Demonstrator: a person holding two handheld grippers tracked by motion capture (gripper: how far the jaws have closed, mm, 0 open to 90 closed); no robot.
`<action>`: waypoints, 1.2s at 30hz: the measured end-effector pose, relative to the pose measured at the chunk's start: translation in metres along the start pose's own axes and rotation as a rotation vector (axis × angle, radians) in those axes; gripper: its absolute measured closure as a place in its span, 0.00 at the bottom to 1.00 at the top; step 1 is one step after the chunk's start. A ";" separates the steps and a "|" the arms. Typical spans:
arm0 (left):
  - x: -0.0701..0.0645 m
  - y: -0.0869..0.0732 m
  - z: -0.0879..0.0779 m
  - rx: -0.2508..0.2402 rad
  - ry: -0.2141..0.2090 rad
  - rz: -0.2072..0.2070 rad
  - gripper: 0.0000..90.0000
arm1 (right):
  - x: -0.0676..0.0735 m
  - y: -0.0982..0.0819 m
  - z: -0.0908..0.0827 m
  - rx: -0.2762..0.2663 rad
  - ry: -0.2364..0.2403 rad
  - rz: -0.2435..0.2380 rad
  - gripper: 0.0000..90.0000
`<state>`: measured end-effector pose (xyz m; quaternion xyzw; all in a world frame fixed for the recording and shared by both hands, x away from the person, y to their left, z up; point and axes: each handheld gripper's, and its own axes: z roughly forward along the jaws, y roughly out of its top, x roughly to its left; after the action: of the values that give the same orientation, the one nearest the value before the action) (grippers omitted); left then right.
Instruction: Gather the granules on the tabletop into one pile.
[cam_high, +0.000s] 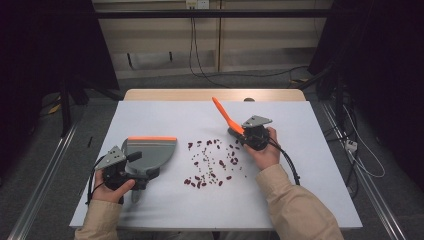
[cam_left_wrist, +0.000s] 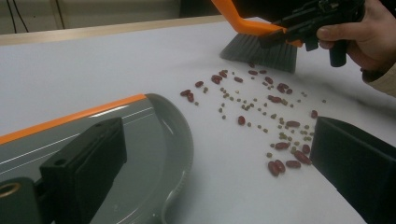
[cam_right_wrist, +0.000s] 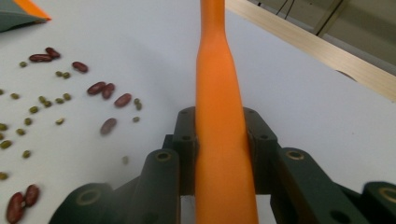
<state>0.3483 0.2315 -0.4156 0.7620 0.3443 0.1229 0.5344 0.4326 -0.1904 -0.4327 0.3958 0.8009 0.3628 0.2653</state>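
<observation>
A grey dustpan (cam_high: 150, 152) with an orange front edge lies flat on the white table top, left of centre. My left gripper (cam_high: 142, 166) sits at its rear with the jaws wide apart. In the left gripper view (cam_left_wrist: 212, 140) one jaw stands over the dustpan (cam_left_wrist: 140, 154) and the other over bare table beside it. My right gripper (cam_high: 243, 134) is shut on the orange handle of a brush (cam_high: 225, 115), whose grey bristles (cam_left_wrist: 261, 51) rest on the table. The handle (cam_right_wrist: 217, 70) runs straight out between the right gripper's (cam_right_wrist: 219, 126) jaws. Red and small green beans (cam_high: 210, 162) (cam_left_wrist: 261, 107) (cam_right_wrist: 107, 91) lie scattered between brush and dustpan.
The white sheet (cam_high: 165, 210) covers a wooden table whose back edge (cam_high: 215, 94) shows beyond it. Cables (cam_high: 200, 70) trail over the floor behind, and metal rails (cam_high: 45, 175) run along both sides.
</observation>
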 end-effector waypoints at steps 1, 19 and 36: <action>0.000 0.000 0.000 0.001 0.001 0.002 0.04 | 0.002 0.000 -0.001 0.002 0.006 -0.001 0.79; -0.001 0.001 0.000 0.001 0.001 0.004 0.04 | 0.033 -0.004 -0.018 0.006 0.108 -0.086 0.79; -0.003 0.001 0.002 0.002 -0.002 0.007 0.04 | 0.048 -0.012 -0.036 0.001 0.181 -0.137 0.79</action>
<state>0.3477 0.2283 -0.4151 0.7639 0.3412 0.1239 0.5336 0.3751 -0.1688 -0.4274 0.3059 0.8469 0.3776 0.2160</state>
